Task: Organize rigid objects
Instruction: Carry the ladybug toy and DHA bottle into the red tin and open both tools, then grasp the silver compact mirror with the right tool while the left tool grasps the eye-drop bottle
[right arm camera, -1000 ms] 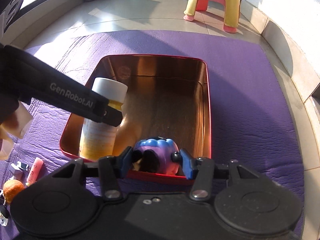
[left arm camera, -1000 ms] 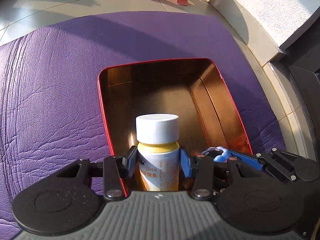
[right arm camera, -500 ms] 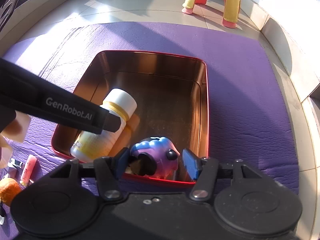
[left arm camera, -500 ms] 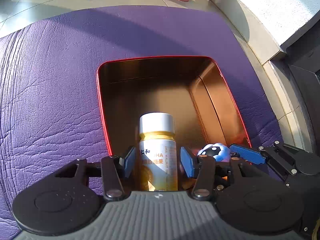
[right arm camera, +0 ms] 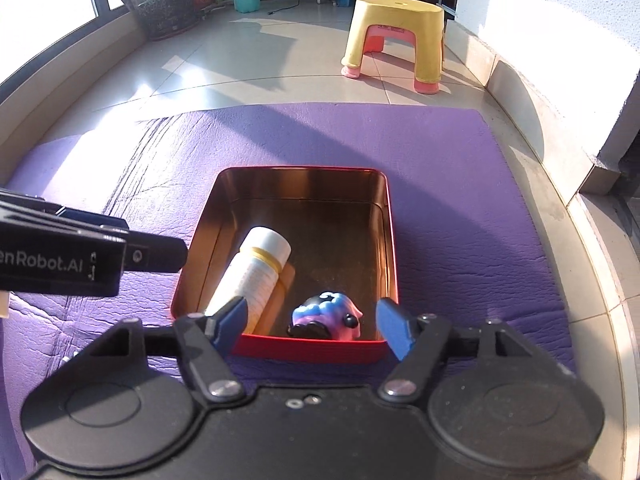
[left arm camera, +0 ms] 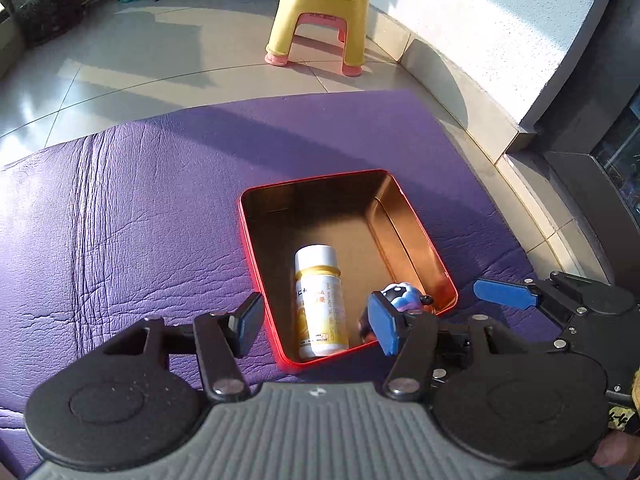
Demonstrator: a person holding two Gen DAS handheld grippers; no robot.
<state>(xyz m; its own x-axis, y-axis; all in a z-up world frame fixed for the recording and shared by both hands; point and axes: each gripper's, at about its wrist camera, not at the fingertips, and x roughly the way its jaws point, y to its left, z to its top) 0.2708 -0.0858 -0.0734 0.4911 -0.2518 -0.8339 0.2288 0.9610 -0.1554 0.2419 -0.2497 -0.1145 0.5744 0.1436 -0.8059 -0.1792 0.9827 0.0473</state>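
A tin (right arm camera: 394, 264) stood on the mat (right arm camera: 460, 208), toward the mat's near edge. A bottle (right arm camera: 252, 276) lay on its side in the tin along the left wall, cap toward the far wall. A toy (right arm camera: 328, 316) sat in the tin's near part, right of the bottle and apart from it. A stool (right arm camera: 394, 36) stood on the floor beyond the mat's far right corner. A wall (right arm camera: 560, 32) ran along the right, past the mat's right edge.
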